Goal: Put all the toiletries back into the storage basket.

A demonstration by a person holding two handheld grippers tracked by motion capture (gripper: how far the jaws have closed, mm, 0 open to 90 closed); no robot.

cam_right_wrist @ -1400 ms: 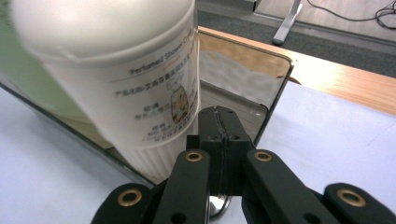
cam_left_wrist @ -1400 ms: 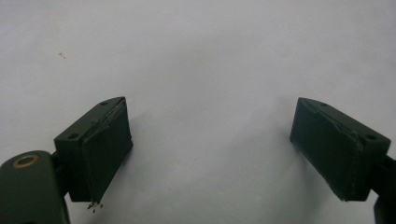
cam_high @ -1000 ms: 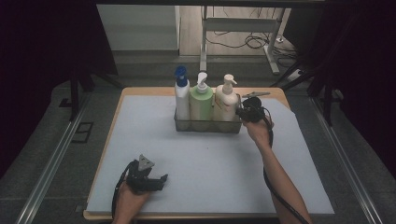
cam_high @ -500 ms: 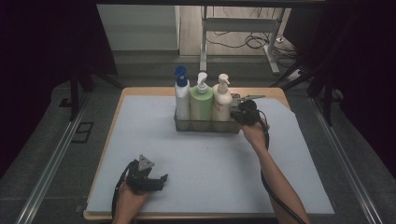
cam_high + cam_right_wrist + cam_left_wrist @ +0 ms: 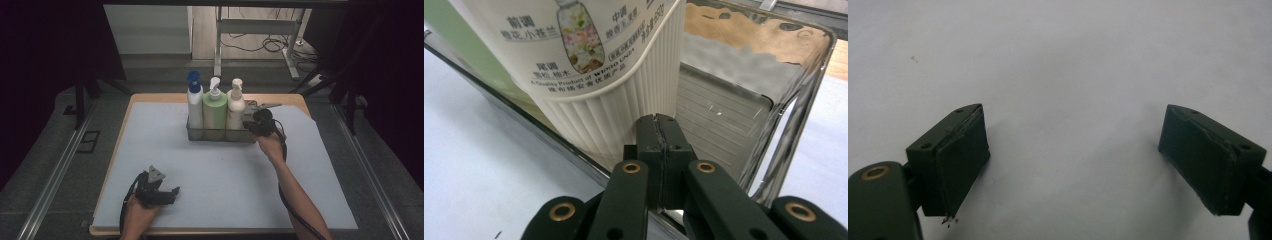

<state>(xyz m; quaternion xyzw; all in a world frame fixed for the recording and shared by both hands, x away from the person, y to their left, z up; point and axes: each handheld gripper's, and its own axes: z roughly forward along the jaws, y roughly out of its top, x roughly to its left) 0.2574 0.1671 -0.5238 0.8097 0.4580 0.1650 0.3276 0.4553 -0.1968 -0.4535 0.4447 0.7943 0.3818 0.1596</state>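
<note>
The desk (image 5: 295, 98) shows a light wood edge under a matt, smooth pale grey sheet (image 5: 215, 165). The rack (image 5: 809, 90) looks like clear glossy plastic with mirror-like walls and a finely ribbed floor. The cream pump bottle (image 5: 614, 115) is plastic, ribbed below, with a smooth printed label. The right gripper (image 5: 663, 127) and left gripper (image 5: 1073, 155) are matt black, with brass-coloured rivets.

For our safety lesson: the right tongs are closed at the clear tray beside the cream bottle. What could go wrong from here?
1. Pushing with the shut right tongs could tip the cream bottle into the green bottle.
2. Dragging the clear tray could slide all three tall bottles, including the blue-capped one, and topple them.
</note>
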